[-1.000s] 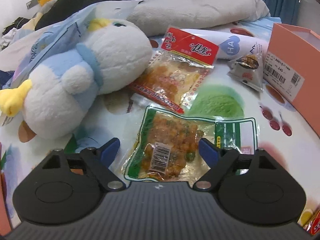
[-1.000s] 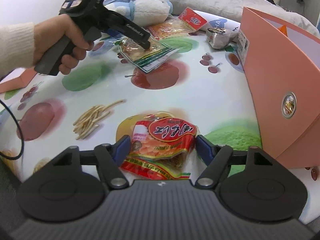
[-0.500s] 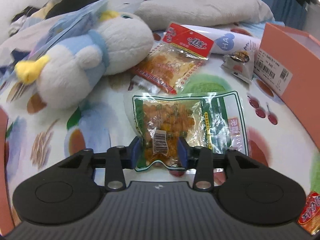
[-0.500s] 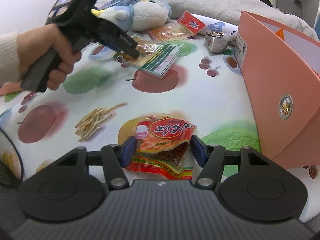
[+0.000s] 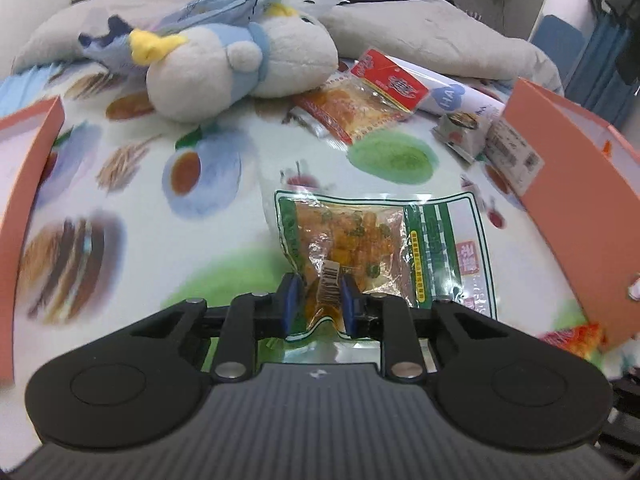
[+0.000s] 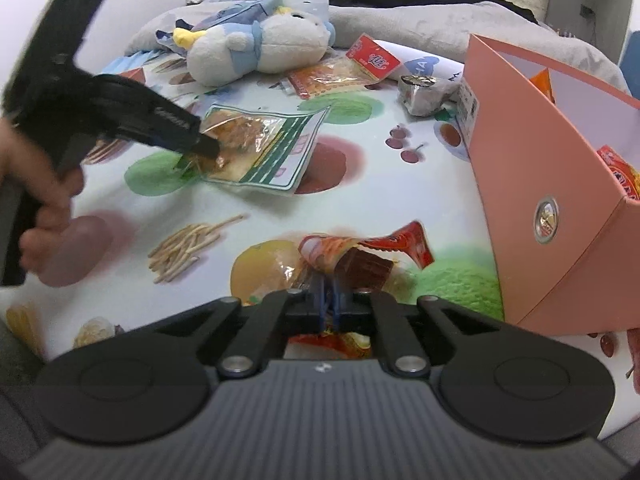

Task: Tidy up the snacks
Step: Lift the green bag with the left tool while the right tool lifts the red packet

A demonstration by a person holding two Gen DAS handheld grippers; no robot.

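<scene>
Both hand-held grippers have closed: left (image 5: 317, 303) closing on crinkly green packet (image 5: 384, 248), right (image 6: 327, 296) pinching glossy red packet (image 6: 360, 256).

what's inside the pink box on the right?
Right wrist view: over the pink box wall, a red snack pack at the near end and an orange corner further back. The wall covers everything lower, so the full contents can't be seen.

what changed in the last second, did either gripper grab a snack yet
Both did. The left gripper, open around the green-edged snack packet a second ago, is closing on its near end and has dragged it nearer the orange box. The right gripper shut on the red snack packet, crumpling it. The plush toy and far packets stayed put.
</scene>
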